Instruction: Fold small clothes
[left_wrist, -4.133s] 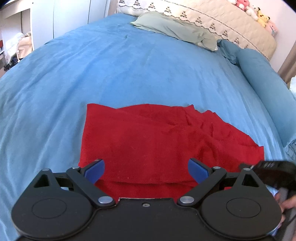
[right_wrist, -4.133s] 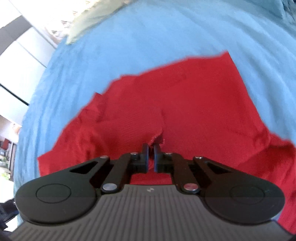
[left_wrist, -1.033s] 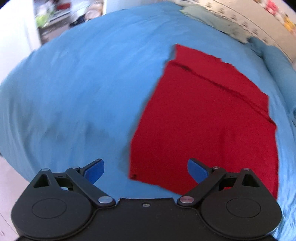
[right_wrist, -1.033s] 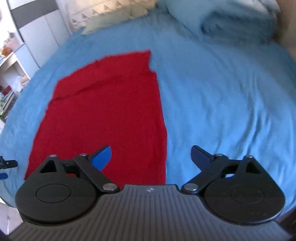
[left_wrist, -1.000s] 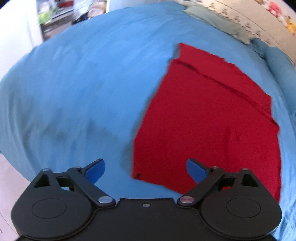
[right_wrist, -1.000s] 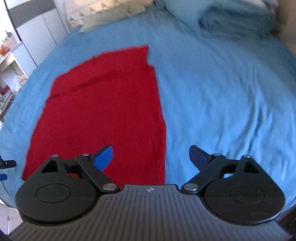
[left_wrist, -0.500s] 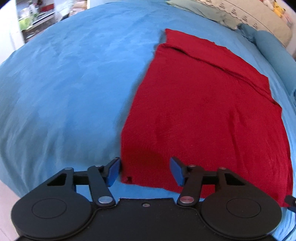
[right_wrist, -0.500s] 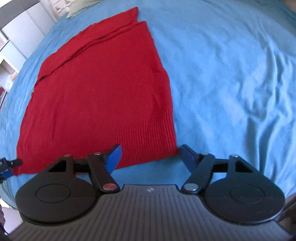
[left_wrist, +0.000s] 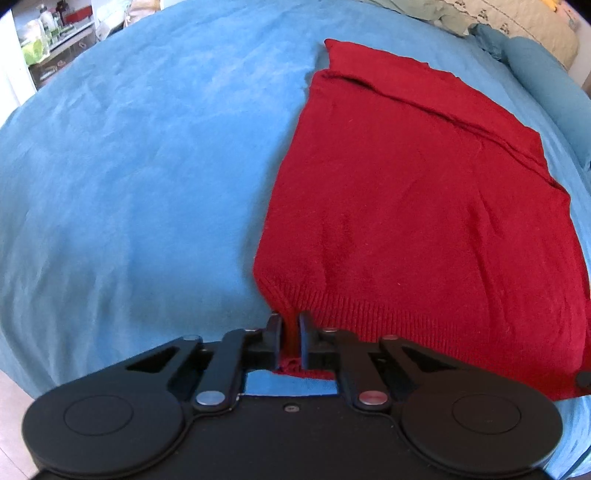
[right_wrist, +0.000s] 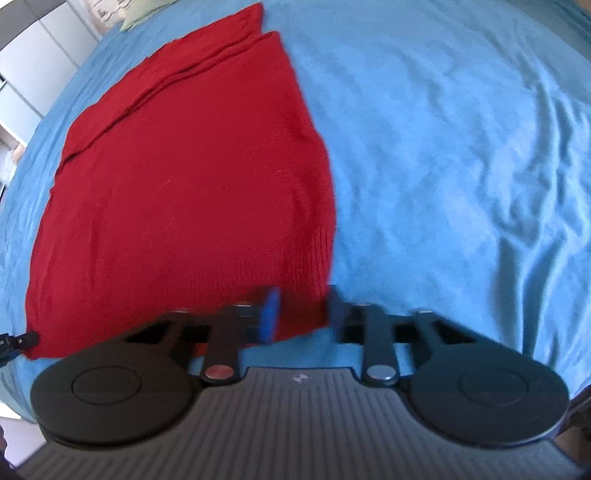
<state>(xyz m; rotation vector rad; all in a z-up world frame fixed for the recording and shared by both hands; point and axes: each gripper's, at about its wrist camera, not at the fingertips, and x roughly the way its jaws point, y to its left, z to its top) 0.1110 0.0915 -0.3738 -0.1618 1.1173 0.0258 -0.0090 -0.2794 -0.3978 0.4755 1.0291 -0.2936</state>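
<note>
Two handheld black two-finger grippers work the near hem of a red knitted sweater that lies flat on a bed covered by a blue fleece blanket. From the left wrist camera, the left gripper has its jaws drawn almost together on the sweater's near left corner, where a pinch of the ribbed hem stands bunched between the pads. From the right wrist camera, the right gripper sits at the near right corner of the same garment; its jaws are closing, blurred, with the corner of the ribbed hem between them, and the pads do not yet clearly press on the cloth. The sweater stretches away from both tools toward the head of the bed, its far part folded over in a band. A pale green pillow and a blue bolster lie beyond it. The left gripper's tip shows at the sweater's other near corner.
</note>
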